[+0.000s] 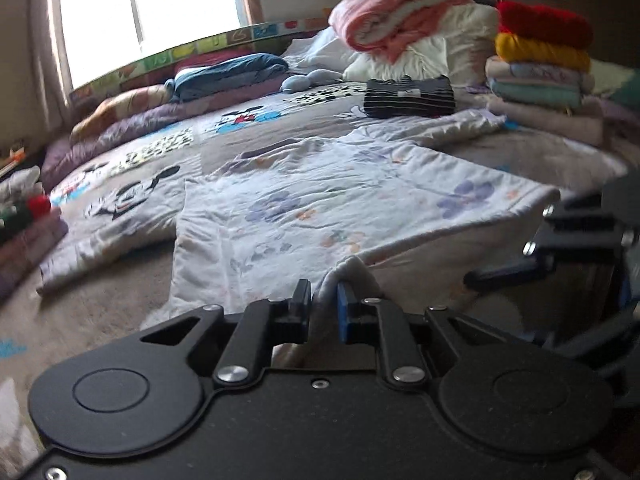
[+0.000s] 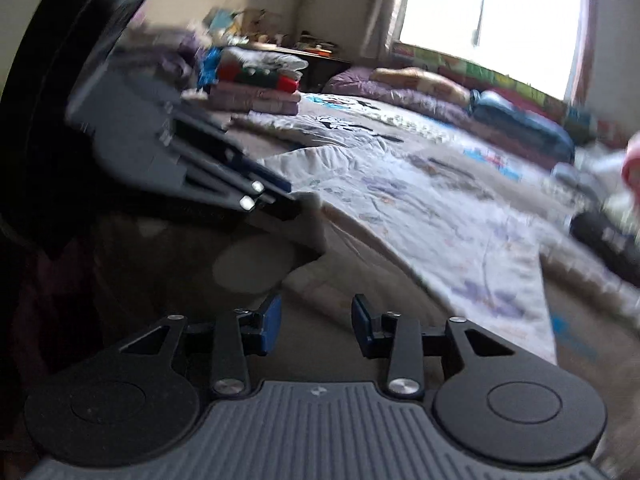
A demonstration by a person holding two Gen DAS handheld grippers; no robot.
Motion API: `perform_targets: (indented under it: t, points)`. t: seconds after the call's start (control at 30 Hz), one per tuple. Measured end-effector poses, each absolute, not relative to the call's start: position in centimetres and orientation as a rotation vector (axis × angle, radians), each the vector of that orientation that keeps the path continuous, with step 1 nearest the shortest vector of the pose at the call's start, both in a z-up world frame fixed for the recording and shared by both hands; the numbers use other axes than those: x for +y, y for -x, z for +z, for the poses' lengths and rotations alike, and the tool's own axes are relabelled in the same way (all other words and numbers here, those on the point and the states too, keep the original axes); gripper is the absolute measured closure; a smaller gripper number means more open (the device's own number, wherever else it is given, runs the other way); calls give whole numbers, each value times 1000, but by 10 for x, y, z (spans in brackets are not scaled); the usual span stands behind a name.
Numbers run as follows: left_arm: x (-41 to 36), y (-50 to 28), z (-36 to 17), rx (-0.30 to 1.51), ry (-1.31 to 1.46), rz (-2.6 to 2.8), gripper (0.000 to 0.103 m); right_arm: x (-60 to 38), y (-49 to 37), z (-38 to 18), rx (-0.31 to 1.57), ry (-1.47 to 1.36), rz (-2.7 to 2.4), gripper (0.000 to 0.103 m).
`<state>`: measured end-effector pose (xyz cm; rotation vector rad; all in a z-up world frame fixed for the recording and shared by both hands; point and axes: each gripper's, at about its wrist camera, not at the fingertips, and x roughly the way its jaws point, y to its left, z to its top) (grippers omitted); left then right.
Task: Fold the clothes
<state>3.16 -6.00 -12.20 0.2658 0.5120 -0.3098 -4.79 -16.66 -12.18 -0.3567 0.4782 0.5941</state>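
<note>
A white floral garment (image 1: 320,208) lies spread on the bed; it also shows in the right wrist view (image 2: 440,216). My left gripper (image 1: 324,300) is shut on the garment's near hem, and a fold of cloth stands up between its jaws. In the right wrist view the left gripper (image 2: 296,200) pinches the garment's near corner. My right gripper (image 2: 316,320) is open and empty, just short of the garment's near edge, over the bedspread. It shows at the right edge of the left wrist view (image 1: 552,248).
A cartoon-print bedspread (image 1: 152,184) covers the bed. A folded striped dark garment (image 1: 408,96) lies beyond. Stacks of folded clothes (image 1: 540,60) stand at the right and another stack (image 2: 256,88) at the left. A pink blanket (image 1: 400,8) and pillows lie at the head. A bright window (image 1: 144,12) is behind.
</note>
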Motion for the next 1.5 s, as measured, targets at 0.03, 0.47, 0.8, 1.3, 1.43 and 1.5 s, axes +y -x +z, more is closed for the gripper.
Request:
perform_targets:
  t: [0.03, 0.47, 0.8, 1.3, 1.43, 1.5]
  points:
    - [-59, -32, -121, 513, -250, -309, 89, -162, 49, -124, 473, 400, 587, 63]
    - [-57, -29, -122, 516, -211, -321, 90, -144, 38, -137, 444, 490, 536, 76]
    - [-99, 18, -143, 394, -604, -392, 46, -206, 15, -110, 477, -76, 563, 85]
    - [-122, 0, -162, 381, -795, -344, 99, -211, -5, -124, 569, -212, 605, 91]
    - [-122, -4, -165, 394, -783, -352, 99, -219, -4, -116, 540, -356, 659, 95]
    - [-125, -6, -171, 399, -800, -353, 99, -221, -2, -110, 520, -400, 680, 95]
